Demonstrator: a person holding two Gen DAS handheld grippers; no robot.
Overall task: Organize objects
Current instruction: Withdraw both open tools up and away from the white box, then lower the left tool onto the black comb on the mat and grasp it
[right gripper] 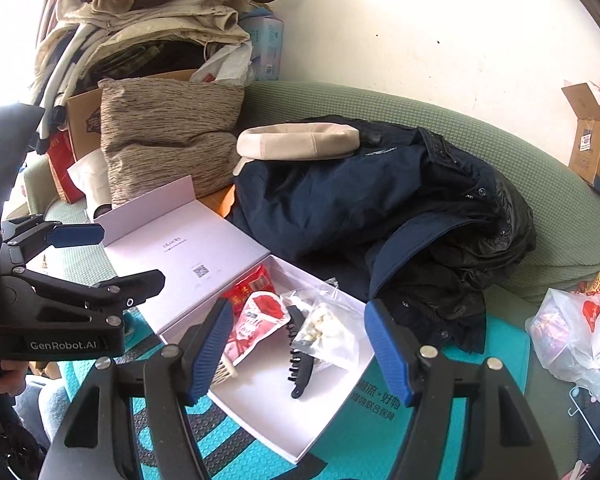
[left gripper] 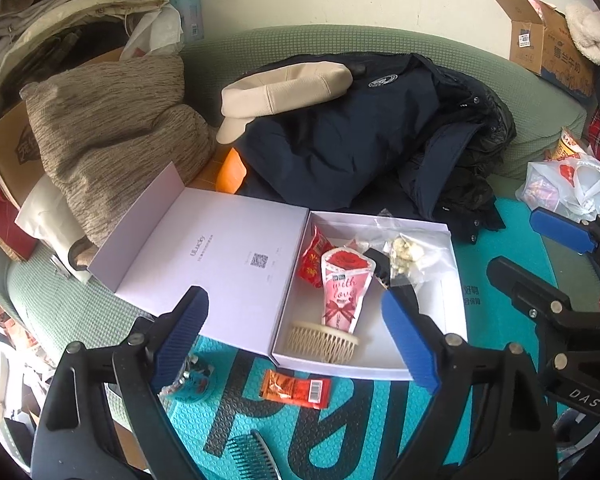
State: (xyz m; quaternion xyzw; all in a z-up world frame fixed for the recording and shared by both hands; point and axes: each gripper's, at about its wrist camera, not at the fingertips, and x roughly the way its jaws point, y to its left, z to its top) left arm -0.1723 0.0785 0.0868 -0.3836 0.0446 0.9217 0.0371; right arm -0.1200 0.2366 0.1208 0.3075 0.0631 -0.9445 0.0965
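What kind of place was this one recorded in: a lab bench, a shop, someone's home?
Most likely a lived-in home, probably a living room. A green sofa carries a dark jacket, a beige cap and a cushion, with piled clothes and cardboard boxes along the wall.

We are looking through two fisheye lenses that are bending straight lines and darkening the corners into black arcs. Daylight is coming in from the left: in the right wrist view it is blowing out the upper left corner to pure white. The white box [left gripper: 204, 256] is catching even light with a slight violet cast, and its walls are casting soft shadows inside. The dark jacket [right gripper: 340, 208] is losing detail in its folds. Focus is staying fairly sharp at centre and softening toward the rims.
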